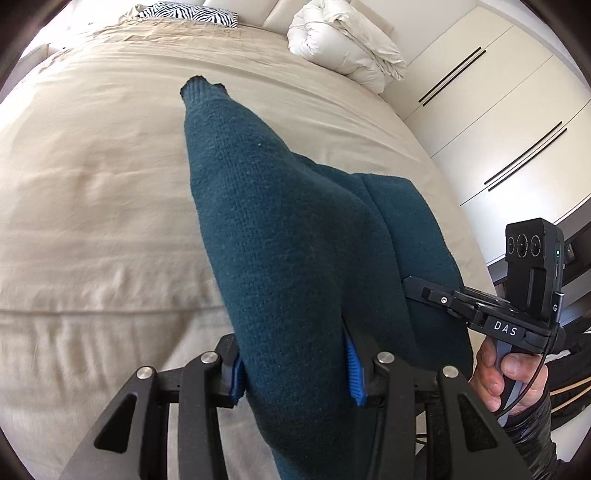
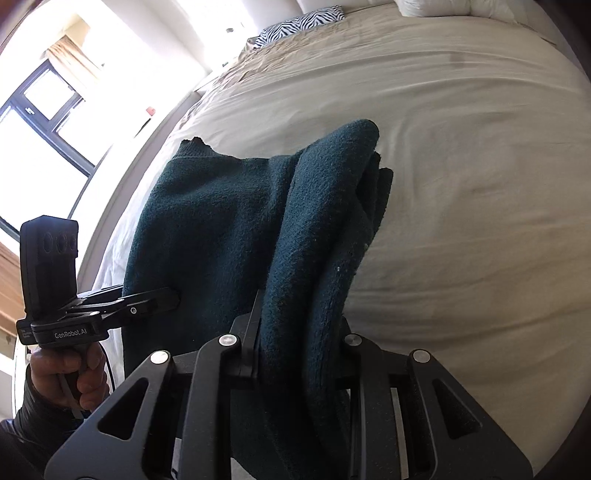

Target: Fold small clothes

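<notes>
A dark teal knitted sweater hangs between both grippers above the beige bed. My left gripper is shut on one edge of it, blue pads on either side of the knit. The right gripper shows at the right of the left wrist view, its tips in the cloth. In the right wrist view my right gripper is shut on a bunched fold of the sweater. The left gripper pinches the sweater's left edge there.
A zebra-print pillow and a white bundled duvet lie at the head of the bed. White wardrobe doors stand to the right. A window is on the left side of the room.
</notes>
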The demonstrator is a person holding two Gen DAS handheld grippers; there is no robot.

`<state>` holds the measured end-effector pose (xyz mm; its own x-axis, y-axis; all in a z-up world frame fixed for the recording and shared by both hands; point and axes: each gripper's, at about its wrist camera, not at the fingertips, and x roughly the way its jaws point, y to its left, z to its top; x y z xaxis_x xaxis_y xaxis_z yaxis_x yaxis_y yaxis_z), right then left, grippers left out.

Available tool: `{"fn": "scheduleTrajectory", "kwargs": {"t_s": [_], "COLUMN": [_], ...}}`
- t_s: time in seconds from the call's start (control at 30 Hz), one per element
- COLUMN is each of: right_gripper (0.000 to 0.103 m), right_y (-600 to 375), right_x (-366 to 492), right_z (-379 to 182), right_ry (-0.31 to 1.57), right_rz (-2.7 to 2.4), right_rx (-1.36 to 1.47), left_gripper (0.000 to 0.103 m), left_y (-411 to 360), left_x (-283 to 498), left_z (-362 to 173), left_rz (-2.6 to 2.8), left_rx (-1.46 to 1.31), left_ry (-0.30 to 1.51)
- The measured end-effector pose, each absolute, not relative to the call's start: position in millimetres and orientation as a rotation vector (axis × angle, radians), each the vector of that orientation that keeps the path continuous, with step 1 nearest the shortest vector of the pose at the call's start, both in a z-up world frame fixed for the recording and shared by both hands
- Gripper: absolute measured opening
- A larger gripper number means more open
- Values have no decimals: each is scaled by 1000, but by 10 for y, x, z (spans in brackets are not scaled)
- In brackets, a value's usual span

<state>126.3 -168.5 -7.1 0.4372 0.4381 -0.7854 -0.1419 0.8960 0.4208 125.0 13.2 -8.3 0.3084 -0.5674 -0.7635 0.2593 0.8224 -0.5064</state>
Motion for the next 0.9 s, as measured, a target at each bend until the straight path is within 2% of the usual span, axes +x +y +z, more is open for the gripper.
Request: {"fn": "scheduleTrajectory", "kwargs": {"t_s": [0.2, 0.43, 0.63, 0.73, 0.9], "right_gripper": [21, 21, 21, 24, 35], "right_y": [-1054, -558, -741, -930, -1075], "right_x": [1053, 1038, 997, 982, 911], "right_z": [-242, -451, -858, -1095, -1310], "right_ry": [1070, 1078, 1114, 1132, 1090], "right_rz": [413, 432, 409, 426, 484], "right_rx": [325, 321, 426, 552, 690], "left_gripper": [45, 46, 50, 56, 63], "left_y": [666, 872, 974, 1034, 1111], "left_x": [860, 816, 832, 807, 770], "left_z": [-223, -328, -628, -727, -844], "left_rz": [-502, -466, -460, -481, -504], "left_rx": [-364, -354, -377, -413, -465], "left_ry": [1141, 1132, 1156, 1141, 1112]}}
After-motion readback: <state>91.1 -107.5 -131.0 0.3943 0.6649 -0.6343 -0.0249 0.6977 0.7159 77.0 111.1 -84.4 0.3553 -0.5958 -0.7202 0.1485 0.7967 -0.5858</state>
